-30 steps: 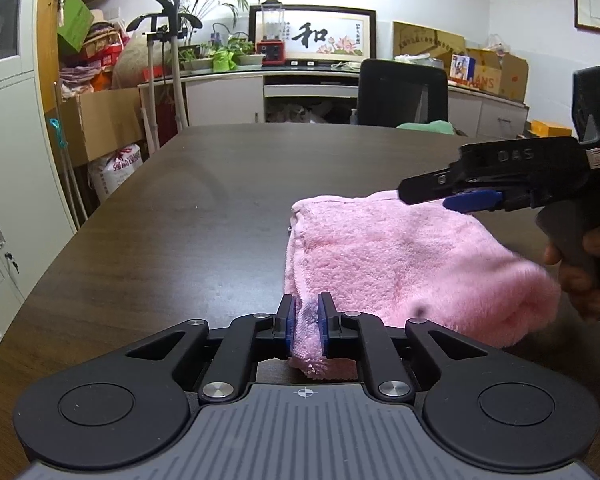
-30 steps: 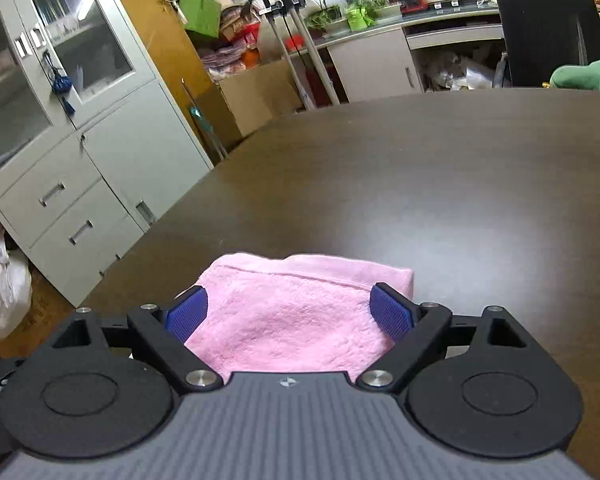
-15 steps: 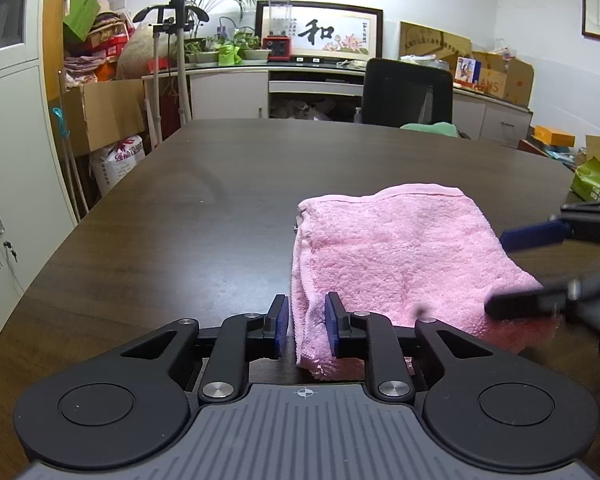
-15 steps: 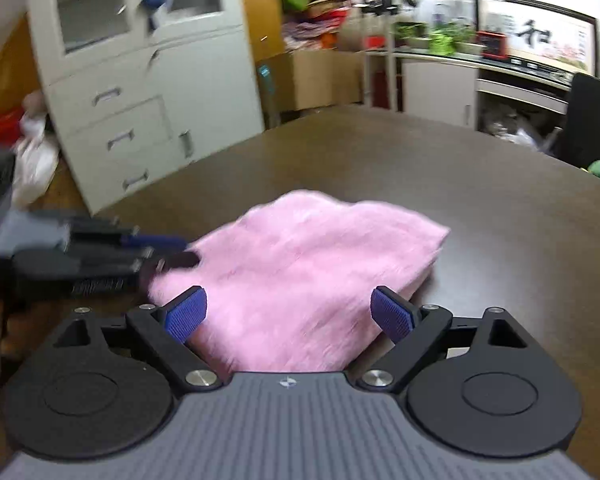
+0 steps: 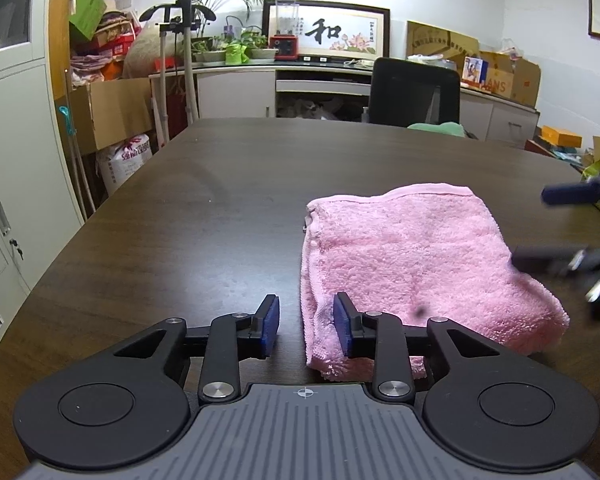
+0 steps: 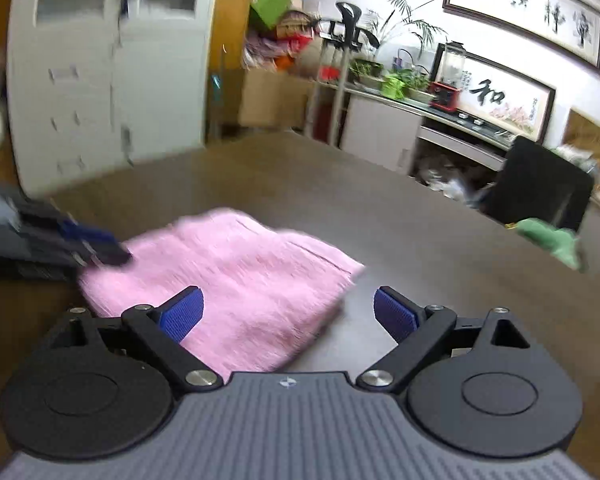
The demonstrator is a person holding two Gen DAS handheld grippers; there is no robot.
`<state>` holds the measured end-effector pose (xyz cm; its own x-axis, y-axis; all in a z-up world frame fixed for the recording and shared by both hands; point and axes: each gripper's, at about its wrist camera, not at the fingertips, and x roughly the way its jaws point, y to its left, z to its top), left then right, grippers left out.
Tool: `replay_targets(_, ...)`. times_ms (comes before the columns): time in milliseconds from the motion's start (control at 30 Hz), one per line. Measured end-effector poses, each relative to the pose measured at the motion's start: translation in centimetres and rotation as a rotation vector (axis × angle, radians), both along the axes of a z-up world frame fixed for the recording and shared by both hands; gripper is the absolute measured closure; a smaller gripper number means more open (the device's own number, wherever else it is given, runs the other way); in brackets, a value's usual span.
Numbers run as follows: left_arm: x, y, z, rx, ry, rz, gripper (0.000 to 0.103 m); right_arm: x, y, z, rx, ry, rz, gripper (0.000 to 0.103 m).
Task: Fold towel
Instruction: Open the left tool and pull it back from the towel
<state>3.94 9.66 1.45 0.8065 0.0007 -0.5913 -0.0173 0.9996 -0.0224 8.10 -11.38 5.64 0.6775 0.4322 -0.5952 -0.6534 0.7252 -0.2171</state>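
**Towel folded and let go, both tongs open**

The pink towel [image 5: 412, 260] lies as a compact folded stack on the dark table [image 5: 204, 216], toward my right side of it, layered edges facing left. My left tongs [image 5: 306, 326] sit low at the near-left corner, jaws parted. The right pad [image 5: 342, 326] rests against or just over the towel's hem, the left pad [image 5: 270, 326] is over bare wood, and nothing is pinched between them. I read that as a release pose: the corner is put down and the gap is wide enough to back off without dragging the layers.

My right tongs [image 6: 286, 316] are spread wide and gripping nothing. The left pad [image 6: 182, 314] is over the towel's near edge, the right pad [image 6: 396, 314] is over table. Whether they touch the cloth I can't tell.

View differences:
- The left wrist view is sharp. It shows the stacked hems along the left edge and a small dark speck on the pile. The right tongs show only as a blurred shape at the frame's right edge.
- The right wrist view is motion-blurred. It shows the towel's other side, which looks like the rounded fold edge, plus the left tongs at the far corner [image 6: 96, 250] and the white cabinet [image 6: 112, 72] behind.

Judgement: the fold looks finished or nearly so. The risk is snagging the hem on pull-out.
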Motion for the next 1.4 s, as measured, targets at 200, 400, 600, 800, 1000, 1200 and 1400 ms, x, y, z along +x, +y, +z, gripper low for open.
replay_targets(200,0.1,0.3,0.1,-0.008,0.001,0.004,0.067,-1.1,1.2,0.2,-0.047,-0.062,0.003,0.007)
replay_targets(400,0.1,0.4,0.1,-0.001,0.000,0.008,0.064,-0.3,2.1,-1.3,-0.116,-0.116,-0.067,0.006)
replay_targets(600,0.1,-0.1,0.0,0.031,-0.007,0.007,0.062,-0.9,1.7,0.1,-0.010,-0.117,-0.049,0.006)
replay_targets(800,0.0,0.5,0.1,-0.001,-0.001,0.011,0.062,-1.8,2.0,-0.1,0.035,-0.113,0.029,0.006)
replay_targets(1000,0.0,1.8,0.6,-0.046,-0.013,0.050,0.062,-2.2,3.0,-0.3,0.125,-0.011,0.154,0.006)
replay_targets(1200,-0.3,3.2,1.1,-0.045,-0.051,0.154,0.062,-1.3,3.3,-1.0,0.215,0.128,0.158,0.006)
replay_targets(1400,-0.3,2.8,1.2,-0.018,-0.057,0.141,0.061,-0.5,3.9,-2.0,0.176,0.175,0.106,0.004)
